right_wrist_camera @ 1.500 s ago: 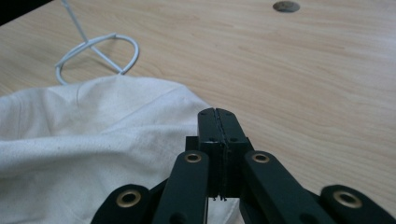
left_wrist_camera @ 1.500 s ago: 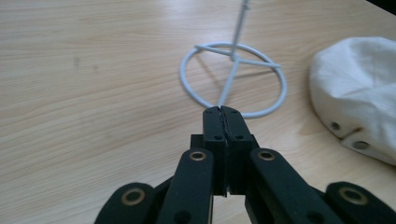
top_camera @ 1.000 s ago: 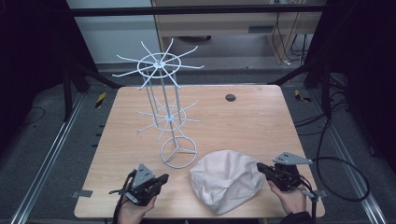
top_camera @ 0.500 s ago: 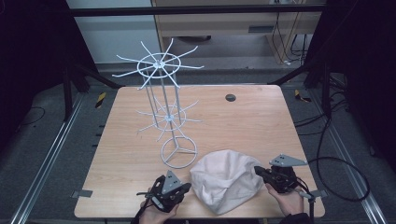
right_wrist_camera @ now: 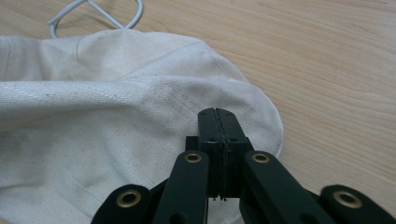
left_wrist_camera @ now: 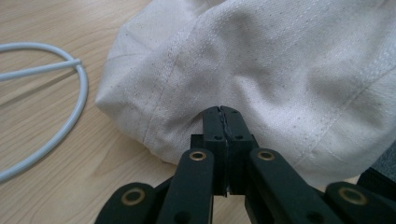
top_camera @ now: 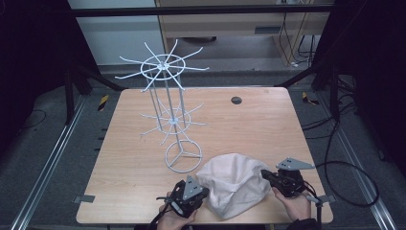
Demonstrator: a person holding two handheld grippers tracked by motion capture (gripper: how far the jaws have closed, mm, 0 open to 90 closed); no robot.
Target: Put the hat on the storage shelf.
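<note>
The white cloth hat (top_camera: 234, 184) lies ungripped near the desk's front edge; left gripper (top_camera: 198, 194) and right gripper (top_camera: 265, 175) flank it, jaws closed empty; the wire rack (top_camera: 165, 96) remains bare.

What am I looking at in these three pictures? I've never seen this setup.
A person sits at a wooden table with a hand-held two-jaw claw in each hand. The high view looks down from above: the left claw and right claw sit at either side of a white cloth hat. Behind it stands a white wire rack with spokes on two levels. The other two pictures come from cameras riding on the claws, looking along their black jaws. Both claws are shut, tips against the hat; neither pinches cloth as far as I can tell.
</note>
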